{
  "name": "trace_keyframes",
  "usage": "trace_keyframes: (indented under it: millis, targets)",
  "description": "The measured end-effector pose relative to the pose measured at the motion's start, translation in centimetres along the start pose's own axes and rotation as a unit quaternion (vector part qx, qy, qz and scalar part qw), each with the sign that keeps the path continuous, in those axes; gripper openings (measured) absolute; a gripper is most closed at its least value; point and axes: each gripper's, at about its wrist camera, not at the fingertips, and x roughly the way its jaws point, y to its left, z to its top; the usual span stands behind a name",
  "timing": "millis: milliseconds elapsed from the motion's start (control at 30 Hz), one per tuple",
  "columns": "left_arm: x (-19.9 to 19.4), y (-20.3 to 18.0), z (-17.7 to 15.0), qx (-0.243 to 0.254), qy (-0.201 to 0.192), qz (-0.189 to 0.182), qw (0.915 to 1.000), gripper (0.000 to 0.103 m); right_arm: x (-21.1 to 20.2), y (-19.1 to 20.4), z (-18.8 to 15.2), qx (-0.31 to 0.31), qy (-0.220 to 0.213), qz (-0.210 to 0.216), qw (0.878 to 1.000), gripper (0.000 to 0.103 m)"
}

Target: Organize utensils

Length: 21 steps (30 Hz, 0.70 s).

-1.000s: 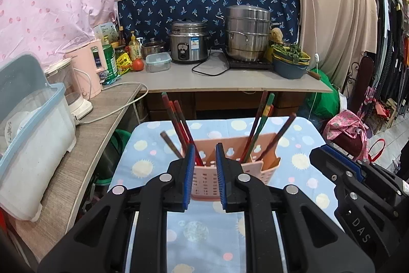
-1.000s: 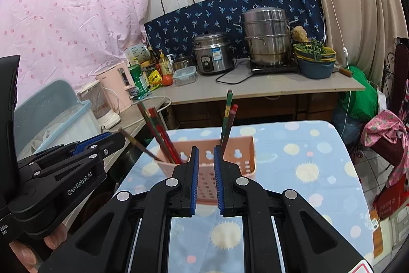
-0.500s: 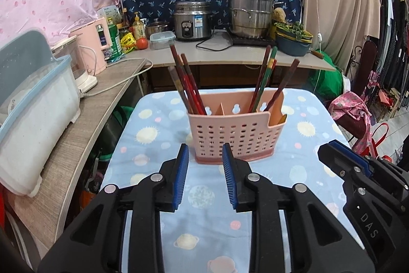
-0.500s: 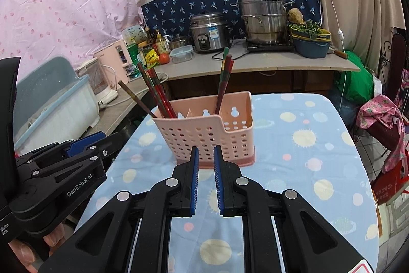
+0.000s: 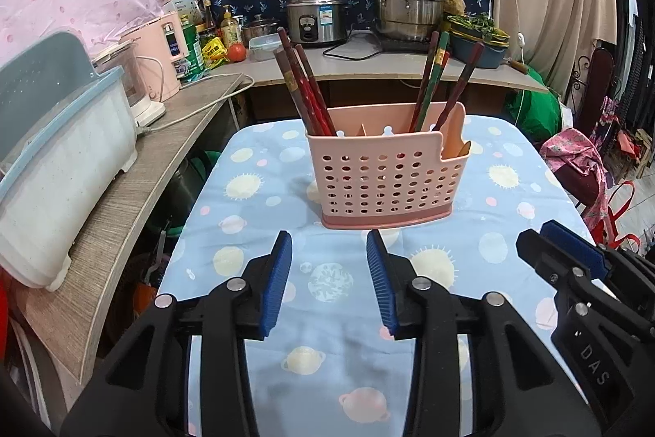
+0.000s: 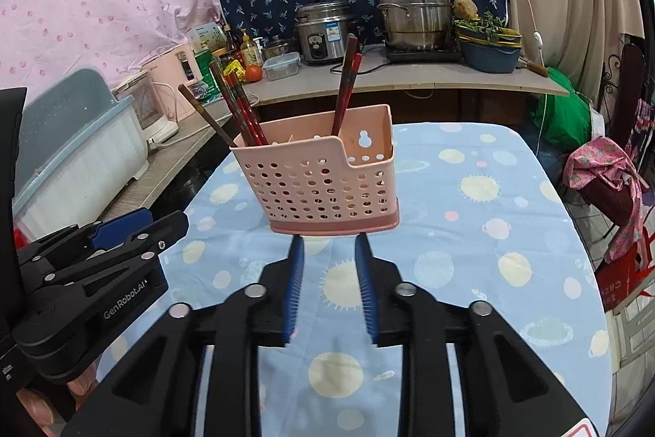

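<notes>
A pink perforated utensil basket [image 5: 385,179] stands on the table with the blue planet-print cloth [image 5: 254,216]; it also shows in the right wrist view [image 6: 323,183]. Several dark red chopsticks [image 5: 305,89] lean in its left compartment and a few more [image 5: 436,76] in its right one. My left gripper [image 5: 329,283] is open and empty, just in front of the basket. My right gripper [image 6: 329,287] is open and empty, also just in front of the basket, to the right of the left one.
A wooden side counter [image 5: 123,199] on the left holds a blue-white dish box [image 5: 61,158] and a pink kettle [image 5: 168,52]. The back counter carries a rice cooker [image 5: 315,15], a steel steamer pot [image 5: 409,5] and a bowl of greens [image 5: 479,39]. Bags [image 5: 581,166] lie right of the table.
Both grippers have drawn back from the basket and opened; a second ago they were nearly shut and close against it. The basket with chopsticks stands free on the table.
</notes>
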Motion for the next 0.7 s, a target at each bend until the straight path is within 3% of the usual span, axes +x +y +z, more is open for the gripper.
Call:
trace_keyframes:
  millis: [700]
  targets:
    - [0.9, 0.2, -1.2, -0.004, 0.014, 0.011, 0.9998, 0.052, 1.2, 1.0, -1.2, -0.014, 0.018, -0.004, 1.0, 0.038]
